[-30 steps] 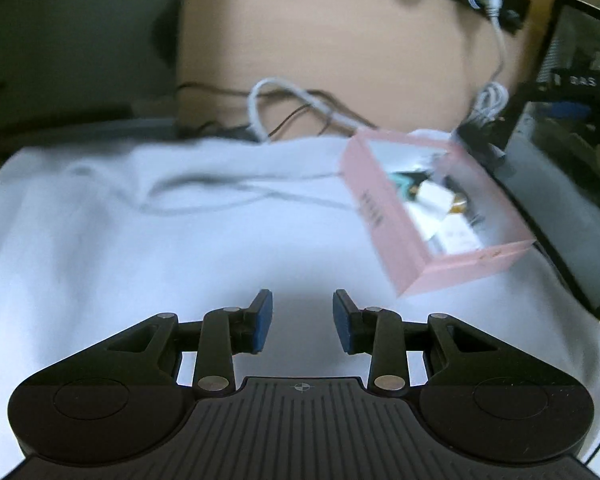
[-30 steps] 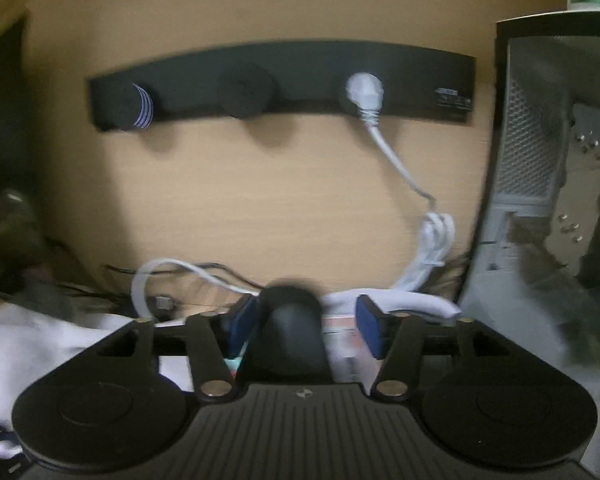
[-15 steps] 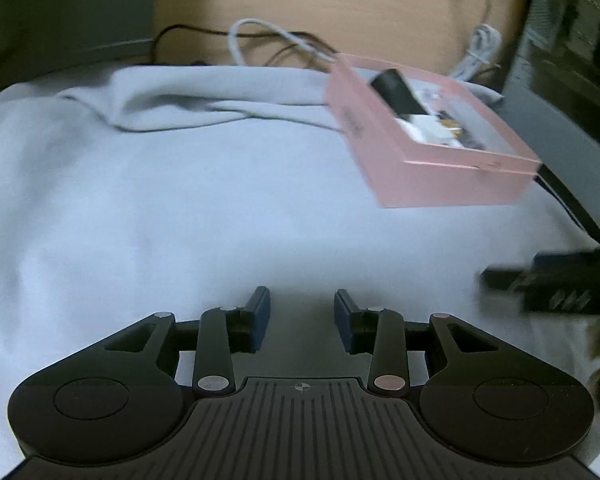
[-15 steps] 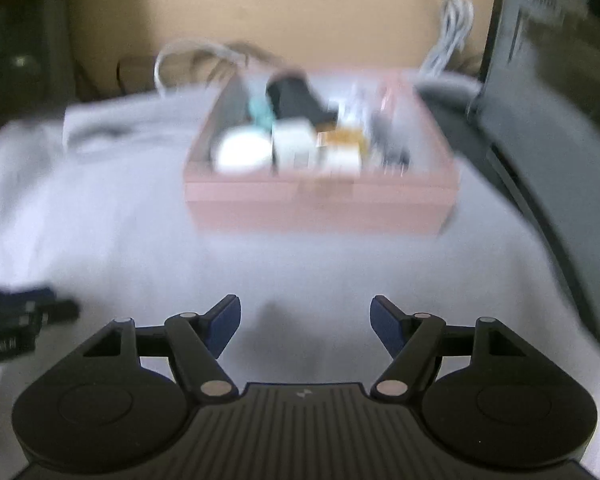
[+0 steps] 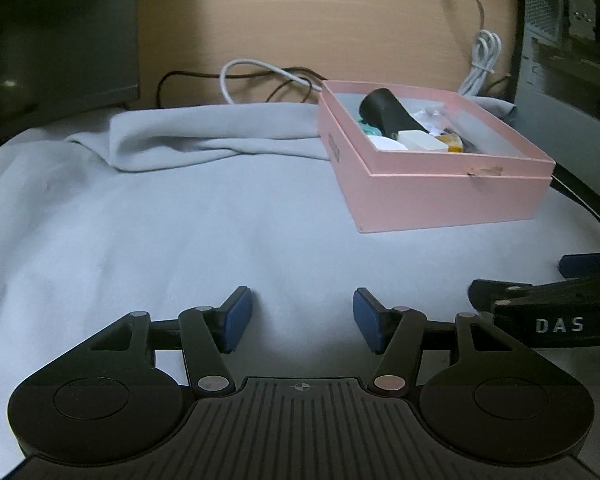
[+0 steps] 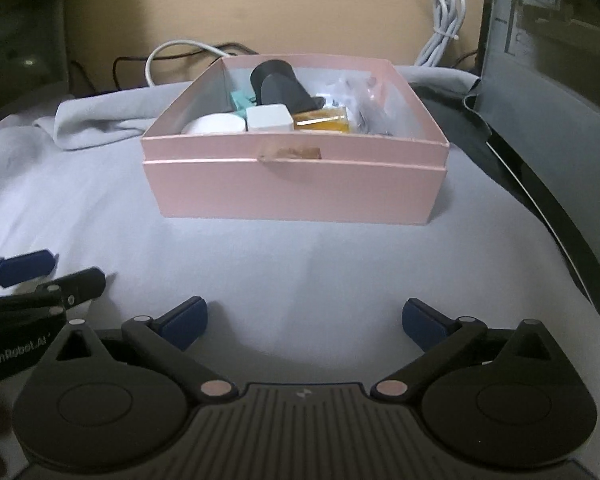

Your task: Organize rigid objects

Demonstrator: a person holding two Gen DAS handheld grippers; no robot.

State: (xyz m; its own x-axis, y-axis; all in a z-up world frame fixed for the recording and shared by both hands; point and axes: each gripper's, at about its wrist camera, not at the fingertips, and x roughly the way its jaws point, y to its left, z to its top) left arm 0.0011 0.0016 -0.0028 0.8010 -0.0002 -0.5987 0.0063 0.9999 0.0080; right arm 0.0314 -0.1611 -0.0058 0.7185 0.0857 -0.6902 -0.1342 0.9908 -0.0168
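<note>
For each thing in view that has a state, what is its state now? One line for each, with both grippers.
pink box: open, no lid on it, holding several small items
black cylinder: inside the box, lying tilted on the other items
white cube: inside the box
left gripper: open, empty
right gripper: open wide, empty
white cable: bundled

Both grippers are built of matte black plastic; the left gripper (image 5: 301, 317) and right gripper (image 6: 304, 319) are fitted with blue fingertip pads (image 5: 236, 318), silver pivot screws and ribbed bases; white lettering is printed on their sides.
</note>
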